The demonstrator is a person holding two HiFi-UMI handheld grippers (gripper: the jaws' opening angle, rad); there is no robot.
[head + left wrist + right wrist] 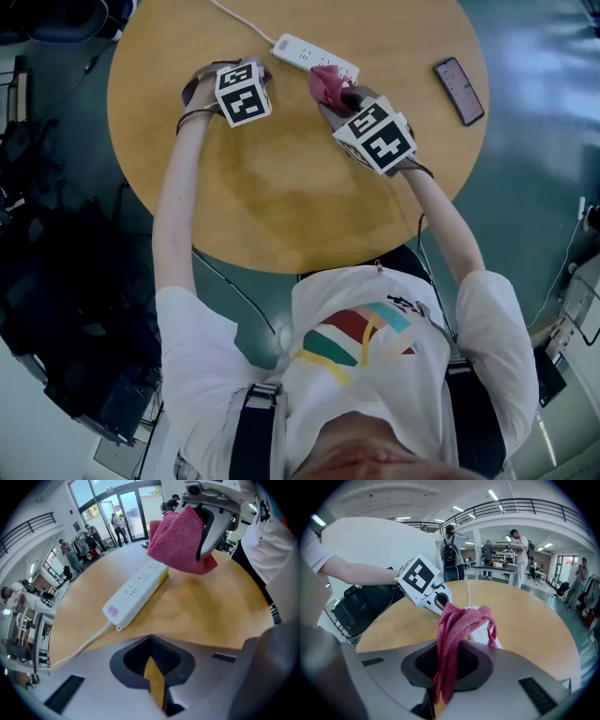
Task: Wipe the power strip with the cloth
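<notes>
1. Power strip (pixel 314 54): lies flat at the far side of the bench (pixel 281 197), with its cable running off the far edge.
2. Cloth (pixel 461 620): red, bunched, hanging at the strip's right end. No view settles whether it touches the strip.
3. Right hand-held gripper (pixel 445 665): jaws clamped on the cloth.
4. Left hand-held gripper (pixel 152 667): jaws together with nothing between them. It sits near the strip's cable end, clear of it.
5. Phone (pixel 459 89): lies apart at the right and plays no part.
6. Progress, as judged: cloth picked up and brought to the strip. No wiped length can be seen, so the passes along the casing probably remain, and the strip is not steadied.
</notes>
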